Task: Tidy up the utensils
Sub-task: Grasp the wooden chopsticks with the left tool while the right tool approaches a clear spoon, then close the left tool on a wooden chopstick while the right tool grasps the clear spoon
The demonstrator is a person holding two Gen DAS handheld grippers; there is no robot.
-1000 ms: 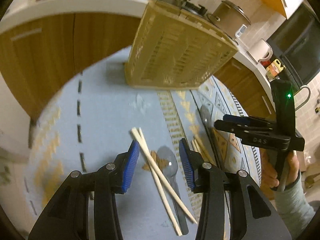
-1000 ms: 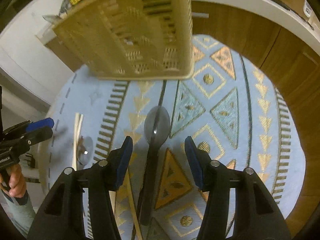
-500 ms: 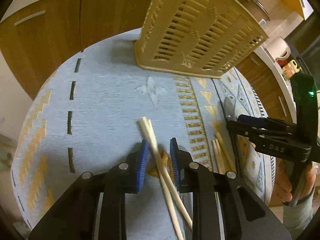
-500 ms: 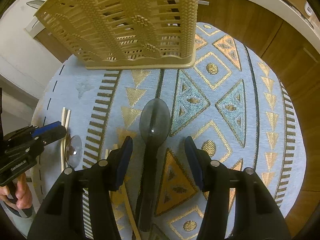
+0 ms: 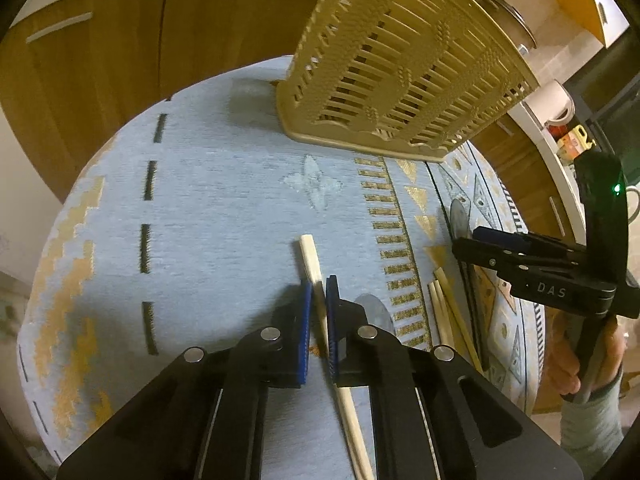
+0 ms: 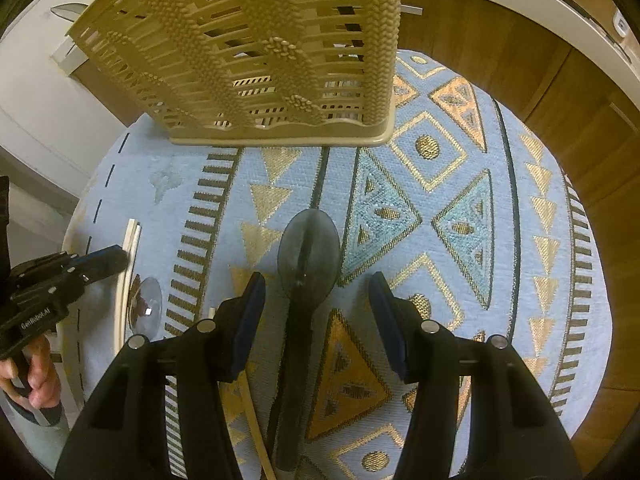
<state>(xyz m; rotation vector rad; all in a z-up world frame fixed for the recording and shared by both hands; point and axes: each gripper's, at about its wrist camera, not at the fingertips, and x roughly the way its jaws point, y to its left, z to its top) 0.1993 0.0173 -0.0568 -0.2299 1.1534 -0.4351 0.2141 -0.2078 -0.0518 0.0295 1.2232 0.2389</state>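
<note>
My left gripper [image 5: 317, 294] is shut on a pair of pale chopsticks [image 5: 310, 258] that lie on the patterned cloth [image 5: 224, 216]; the pair also shows in the right wrist view [image 6: 130, 240]. A clear spoon [image 5: 374, 312] lies just right of the pair, and a second pair of chopsticks [image 5: 448, 312] further right. My right gripper [image 6: 316, 284] is open, its blue pads on either side of a dark grey spoon [image 6: 308, 252] lying on the cloth. A beige slatted utensil basket [image 6: 256, 52] stands at the far side.
The round table's edge drops off to the left [image 5: 36, 280] and right [image 6: 604, 320]. Wooden cabinets [image 5: 120, 40] stand close behind. A kitchen counter with a pot [image 5: 508, 20] and a paper roll [image 5: 556, 100] is at the right.
My left gripper moved forward and closed on the chopstick pair. My right gripper came lower and closer over the dark spoon, still open.
</note>
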